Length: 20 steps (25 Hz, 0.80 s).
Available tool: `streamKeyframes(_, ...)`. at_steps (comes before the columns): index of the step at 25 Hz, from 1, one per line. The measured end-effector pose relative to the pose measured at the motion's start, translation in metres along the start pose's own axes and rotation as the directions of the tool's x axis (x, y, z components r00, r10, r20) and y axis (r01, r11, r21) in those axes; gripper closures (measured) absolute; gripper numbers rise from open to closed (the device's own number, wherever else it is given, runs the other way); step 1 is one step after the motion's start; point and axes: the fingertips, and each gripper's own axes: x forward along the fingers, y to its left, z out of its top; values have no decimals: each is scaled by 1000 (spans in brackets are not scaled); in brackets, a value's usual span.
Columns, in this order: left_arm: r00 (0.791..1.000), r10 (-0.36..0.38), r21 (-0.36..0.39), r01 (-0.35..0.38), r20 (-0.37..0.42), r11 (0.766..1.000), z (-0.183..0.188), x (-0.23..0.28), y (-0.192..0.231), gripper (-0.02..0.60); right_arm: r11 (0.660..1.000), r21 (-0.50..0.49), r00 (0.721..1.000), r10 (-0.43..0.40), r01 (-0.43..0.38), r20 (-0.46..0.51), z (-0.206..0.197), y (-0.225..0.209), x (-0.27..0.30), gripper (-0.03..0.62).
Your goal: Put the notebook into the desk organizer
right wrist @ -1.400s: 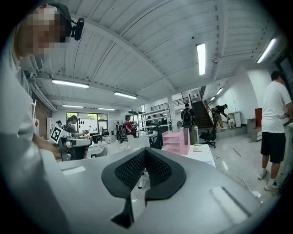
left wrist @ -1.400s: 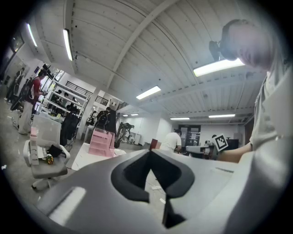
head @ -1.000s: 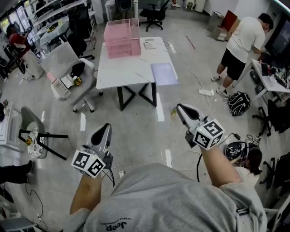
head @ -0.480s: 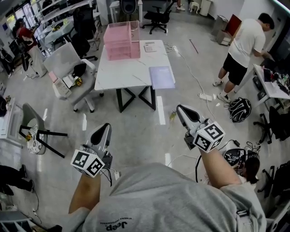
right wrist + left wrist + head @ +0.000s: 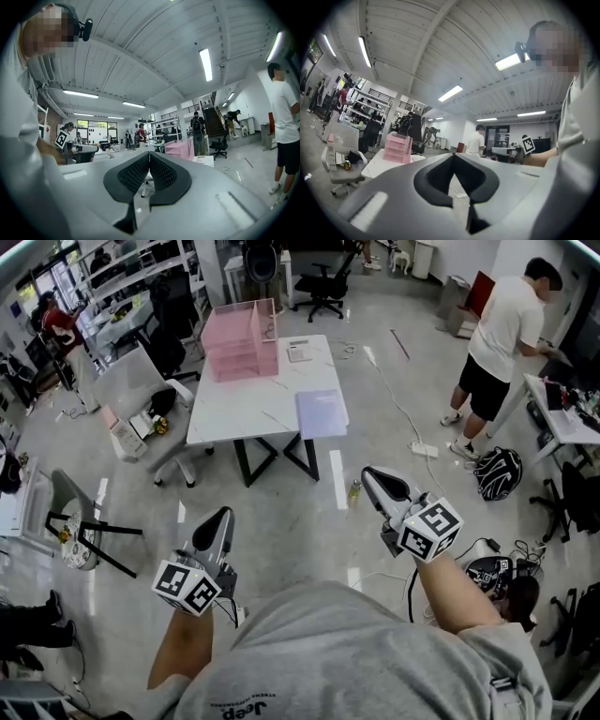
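Observation:
A pale lilac notebook (image 5: 322, 412) lies on the near right corner of a white table (image 5: 244, 407), partly over its edge. The pink desk organizer (image 5: 243, 341) stands at the table's far end; it also shows small in the left gripper view as the organizer (image 5: 396, 148) and in the right gripper view as the organizer (image 5: 180, 148). My left gripper (image 5: 217, 522) and right gripper (image 5: 374, 480) are held well short of the table, over the floor. Both are shut with nothing between the jaws.
A grey office chair (image 5: 139, 392) stands left of the table. A bottle (image 5: 353, 493) sits on the floor near the table's front leg. A person in a white shirt (image 5: 502, 329) stands at right. Cables, a power strip (image 5: 425, 449) and bags (image 5: 496, 472) lie on the floor.
The table and its surroundings have shifted down and left in the head view. Both grippers keep the same pose, still shut.

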Motion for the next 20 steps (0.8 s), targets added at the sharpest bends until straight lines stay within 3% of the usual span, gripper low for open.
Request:
streamKeyframes(3, 1000, 16, -4, -16, 12, 1000, 5, 8, 2, 526, 1000, 19, 999, 21, -22, 24, 6, -5, 2, 585)
streamKeyframes(6, 1000, 12, -7, -12, 5, 1000, 0, 12, 2, 526, 998, 47, 998, 45, -46, 37, 7, -8, 8, 318)
streamKeyframes(8, 1000, 21, -5, -21, -6, 1000, 0, 13, 4, 526, 998, 28, 998, 51, -52, 27, 5, -9, 12, 269)
streamKeyframes(12, 999, 43, -33, -43, 3, 999, -3, 16, 19, 526, 998, -10, 998, 55, -55, 20, 7, -11, 20, 230)
streamKeyframes(20, 1000, 23, -20, -22, 13, 1000, -2, 34, 59, 526, 999, -2, 999, 33, -33, -2, -11, -26, 59, 224)
